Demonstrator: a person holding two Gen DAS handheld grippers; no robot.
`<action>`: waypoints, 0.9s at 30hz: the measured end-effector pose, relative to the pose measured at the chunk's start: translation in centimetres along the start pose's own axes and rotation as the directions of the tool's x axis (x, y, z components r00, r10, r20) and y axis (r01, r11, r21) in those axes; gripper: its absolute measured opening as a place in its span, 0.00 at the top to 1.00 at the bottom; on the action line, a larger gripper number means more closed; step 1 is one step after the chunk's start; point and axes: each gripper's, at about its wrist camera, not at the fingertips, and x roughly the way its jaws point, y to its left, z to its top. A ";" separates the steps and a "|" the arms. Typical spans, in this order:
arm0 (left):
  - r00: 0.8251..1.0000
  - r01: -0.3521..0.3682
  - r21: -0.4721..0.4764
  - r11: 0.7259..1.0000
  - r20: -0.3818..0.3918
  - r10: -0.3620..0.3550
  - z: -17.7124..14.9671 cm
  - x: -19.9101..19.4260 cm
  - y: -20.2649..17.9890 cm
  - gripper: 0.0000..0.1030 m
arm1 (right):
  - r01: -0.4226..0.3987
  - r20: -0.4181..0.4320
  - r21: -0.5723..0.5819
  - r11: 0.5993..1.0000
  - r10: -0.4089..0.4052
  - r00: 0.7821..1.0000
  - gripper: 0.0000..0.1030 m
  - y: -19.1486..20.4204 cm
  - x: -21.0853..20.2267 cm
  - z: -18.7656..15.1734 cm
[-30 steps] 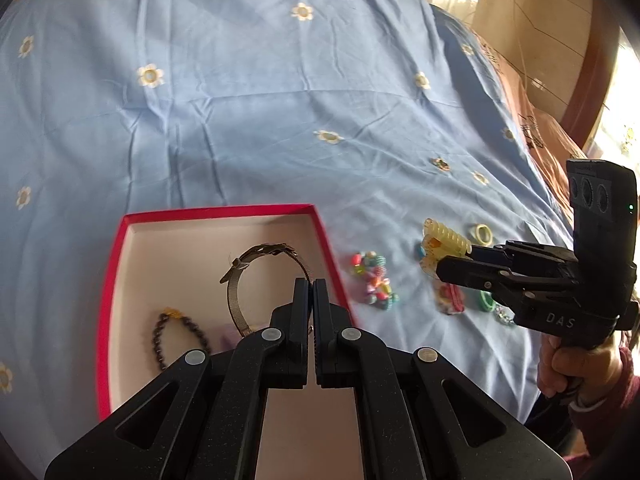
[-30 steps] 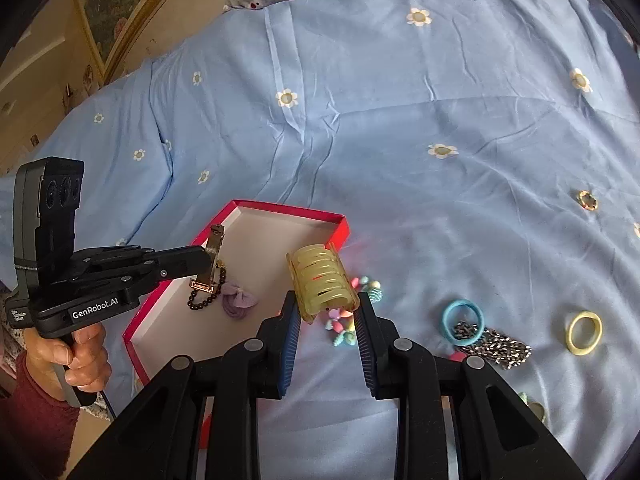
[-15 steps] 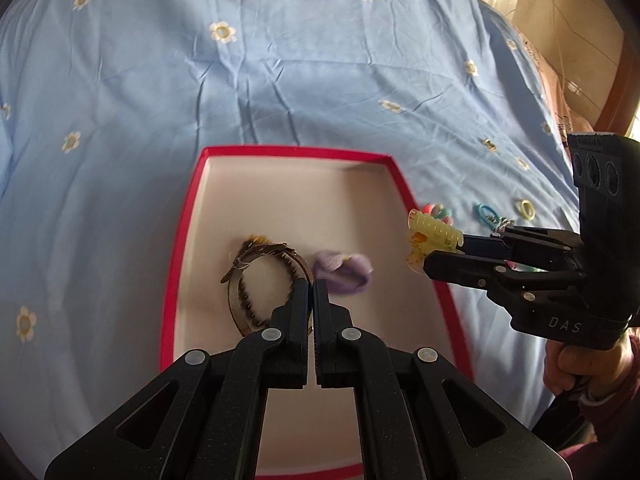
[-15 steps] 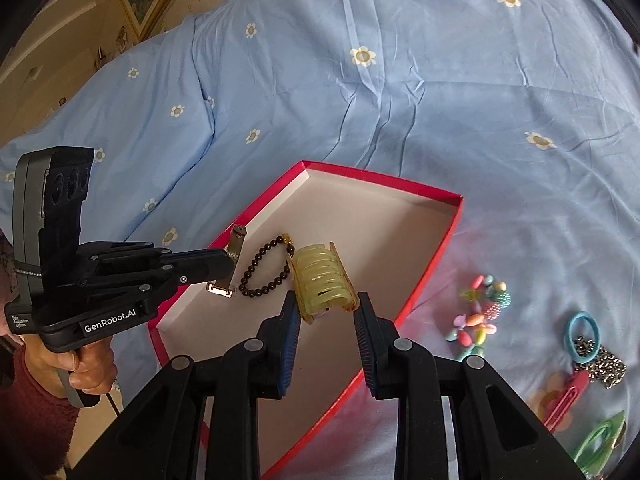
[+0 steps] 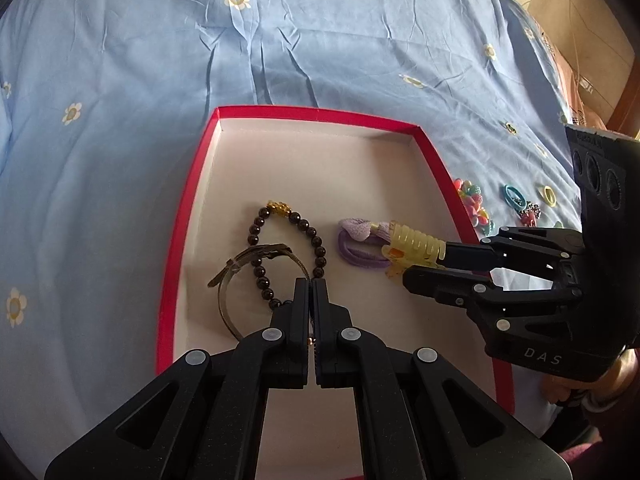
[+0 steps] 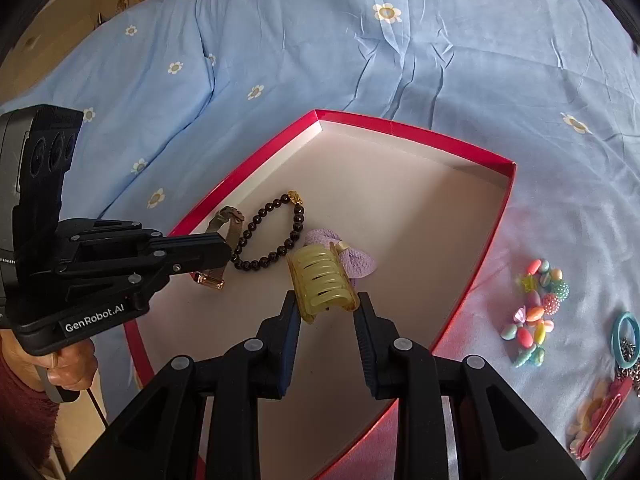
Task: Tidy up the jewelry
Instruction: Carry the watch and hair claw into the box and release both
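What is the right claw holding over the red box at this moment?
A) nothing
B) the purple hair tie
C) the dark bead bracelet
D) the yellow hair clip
D: the right claw is shut on the yellow hair clip, above the red box, while the bracelet and hair tie lie on its floor.

We see a red-rimmed box (image 5: 192,184), a translucent yellow claw clip (image 6: 322,284), a lilac bow tie (image 5: 362,240), and a daisy-dotted blue sheet (image 5: 320,40).

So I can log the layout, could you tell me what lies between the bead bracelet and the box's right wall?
The purple hair tie, in the left wrist view, with the yellow claw clip over it.
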 end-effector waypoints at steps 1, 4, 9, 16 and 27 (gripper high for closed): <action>1.000 0.002 0.002 1.000 -0.004 -0.002 0.0 0.3 -0.1 0.99 | 0.001 -0.001 -0.003 1.000 -0.001 1.000 0.74 0.1 0.1 0.0; 1.000 0.005 0.002 1.000 -0.015 -0.005 0.0 1.0 -0.2 0.99 | 0.004 -0.001 -0.005 1.000 -0.004 1.000 0.74 0.2 0.1 0.0; 1.000 0.016 -0.005 1.000 -0.012 -0.016 0.2 1.3 -0.1 0.99 | 0.001 -0.003 -0.004 1.000 -0.001 1.000 0.73 0.2 0.2 0.0; 1.000 0.021 -0.009 1.000 -0.013 -0.021 0.1 1.3 0.0 0.99 | 0.004 -0.014 -0.002 1.000 -0.004 1.000 0.74 0.1 0.5 -0.1; 1.000 0.025 -0.039 0.999 -0.015 -0.025 0.1 0.9 0.1 0.98 | -0.003 -0.015 0.001 1.000 0.003 1.000 0.72 0.1 0.5 -0.1</action>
